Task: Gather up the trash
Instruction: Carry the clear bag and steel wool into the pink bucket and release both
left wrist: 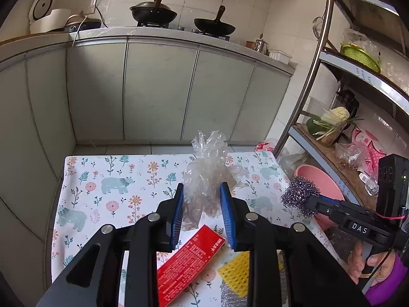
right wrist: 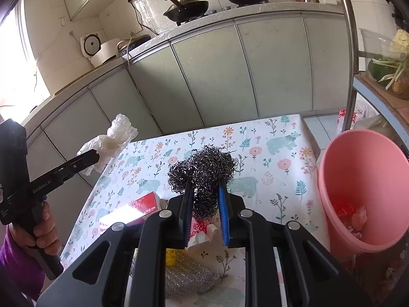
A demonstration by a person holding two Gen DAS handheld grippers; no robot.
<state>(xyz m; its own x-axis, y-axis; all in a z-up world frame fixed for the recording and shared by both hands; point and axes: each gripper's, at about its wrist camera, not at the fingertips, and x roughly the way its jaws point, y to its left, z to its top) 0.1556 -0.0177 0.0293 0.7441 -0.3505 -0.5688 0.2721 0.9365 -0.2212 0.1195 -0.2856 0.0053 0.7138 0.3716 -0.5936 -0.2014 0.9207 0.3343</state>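
Observation:
My left gripper (left wrist: 202, 192) is shut on a crumpled clear plastic bag (left wrist: 208, 168), held above the floral table (left wrist: 115, 176). The right wrist view shows the same bag (right wrist: 112, 140) off to the left, in the left gripper (right wrist: 98, 157). My right gripper (right wrist: 205, 184) is shut on a dark steel-wool scourer (right wrist: 202, 174), also lifted off the cloth. In the left wrist view that scourer (left wrist: 300, 194) hangs at the right gripper's tip (left wrist: 309, 202). A pink bin (right wrist: 365, 189) stands right of the table with scraps inside.
On the table near me lie a red box (left wrist: 189, 263), a yellow sponge (left wrist: 236, 272), a silver scouring pad (right wrist: 189, 276) and a crumpled floral paper cup (right wrist: 202, 232). A metal shelf rack (left wrist: 329, 81) with vegetables stands right. Grey cabinets (left wrist: 158, 89) run behind.

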